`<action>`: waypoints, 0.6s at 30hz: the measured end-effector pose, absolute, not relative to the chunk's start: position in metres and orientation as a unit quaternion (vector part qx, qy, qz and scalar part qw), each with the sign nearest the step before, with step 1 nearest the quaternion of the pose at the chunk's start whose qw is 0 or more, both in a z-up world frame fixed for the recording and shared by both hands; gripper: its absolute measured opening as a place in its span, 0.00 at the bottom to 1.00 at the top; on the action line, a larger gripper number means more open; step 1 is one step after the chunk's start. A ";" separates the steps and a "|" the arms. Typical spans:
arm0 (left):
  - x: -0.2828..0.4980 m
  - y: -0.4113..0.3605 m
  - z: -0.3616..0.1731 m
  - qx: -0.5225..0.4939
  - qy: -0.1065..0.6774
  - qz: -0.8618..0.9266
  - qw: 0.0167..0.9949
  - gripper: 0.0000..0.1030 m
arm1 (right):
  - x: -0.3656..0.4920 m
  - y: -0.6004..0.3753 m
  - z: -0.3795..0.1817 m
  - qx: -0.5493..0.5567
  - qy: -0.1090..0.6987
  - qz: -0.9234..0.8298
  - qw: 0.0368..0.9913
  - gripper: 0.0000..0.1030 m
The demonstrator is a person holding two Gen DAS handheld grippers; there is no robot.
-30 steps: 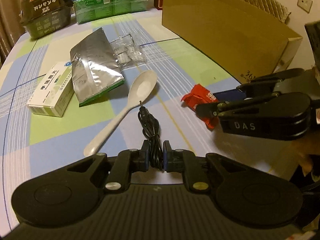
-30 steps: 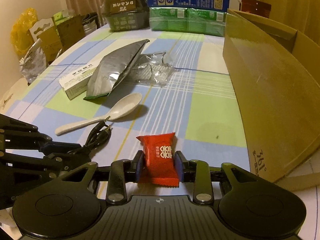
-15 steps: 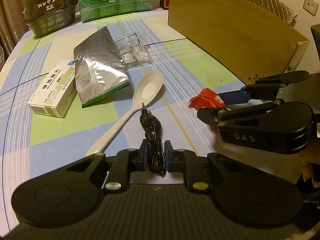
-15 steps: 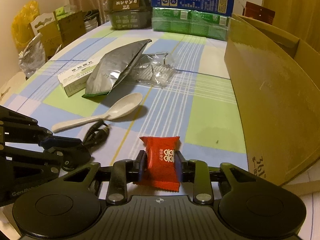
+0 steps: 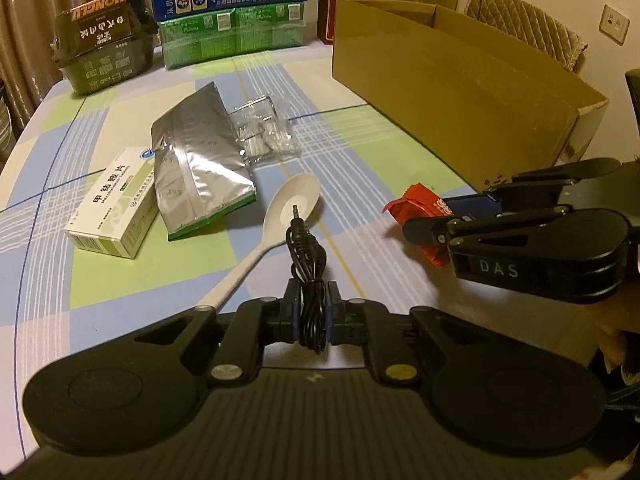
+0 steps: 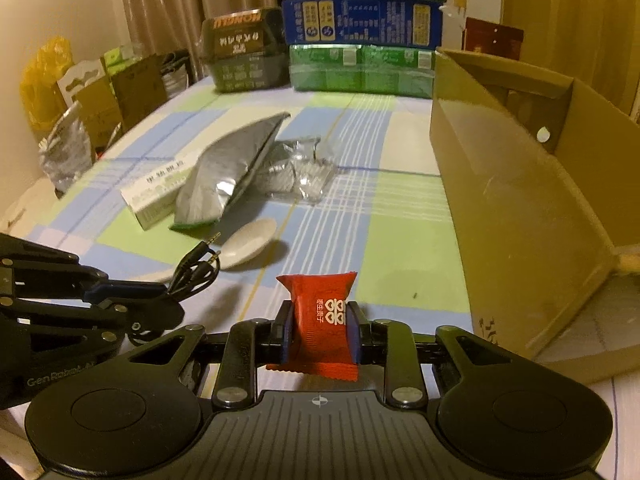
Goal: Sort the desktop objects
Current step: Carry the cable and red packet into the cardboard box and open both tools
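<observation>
While I had both grippers loaded, status was:
left gripper (image 5: 310, 316): clamped on black cable (image 5: 306, 264)
right gripper (image 6: 322, 334): clamped on red candy (image 6: 322, 316)
cardboard box (image 6: 516, 200): nothing seen inside yet
left on table (image 5: 120, 292): spoon (image 5: 280, 224), foil pouch (image 5: 200, 160), medicine box (image 5: 114, 210), clear wrapper (image 5: 266, 134)

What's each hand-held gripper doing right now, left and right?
Left hand-held gripper: shut on the black audio cable.
Right hand-held gripper: shut on the red candy packet.

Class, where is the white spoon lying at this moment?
In the left wrist view the white spoon lies mid-table on the checked cloth, bowl beside the silver foil pouch, partly behind the black cable held up in front of it.
</observation>
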State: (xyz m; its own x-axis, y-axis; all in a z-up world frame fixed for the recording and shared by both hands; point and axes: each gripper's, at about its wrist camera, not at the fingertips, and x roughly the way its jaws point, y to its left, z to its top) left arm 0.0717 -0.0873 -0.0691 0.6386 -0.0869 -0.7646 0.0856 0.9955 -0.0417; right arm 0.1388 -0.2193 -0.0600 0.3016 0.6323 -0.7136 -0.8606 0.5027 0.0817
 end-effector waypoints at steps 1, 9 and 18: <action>0.071 -0.088 -0.067 -0.005 0.420 -0.047 0.906 0.08 | 0.138 -0.221 -0.055 -0.156 0.353 0.473 0.792 0.23; 0.059 -0.107 -0.027 -0.018 0.381 -0.043 0.923 0.08 | 0.139 -0.247 -0.001 -0.135 0.313 0.480 0.808 0.23; 0.063 -0.151 0.030 -0.017 0.342 -0.065 0.937 0.08 | 0.188 -0.311 0.066 -0.115 0.266 0.435 0.852 0.23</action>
State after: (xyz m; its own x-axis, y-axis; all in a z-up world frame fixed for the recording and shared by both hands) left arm 0.0634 -0.1508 0.0303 0.7576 -0.1340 -0.6389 0.1103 0.9909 -0.0771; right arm 0.1878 -0.3109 0.0664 0.4798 0.6803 -0.5540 -0.8030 0.5949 0.0352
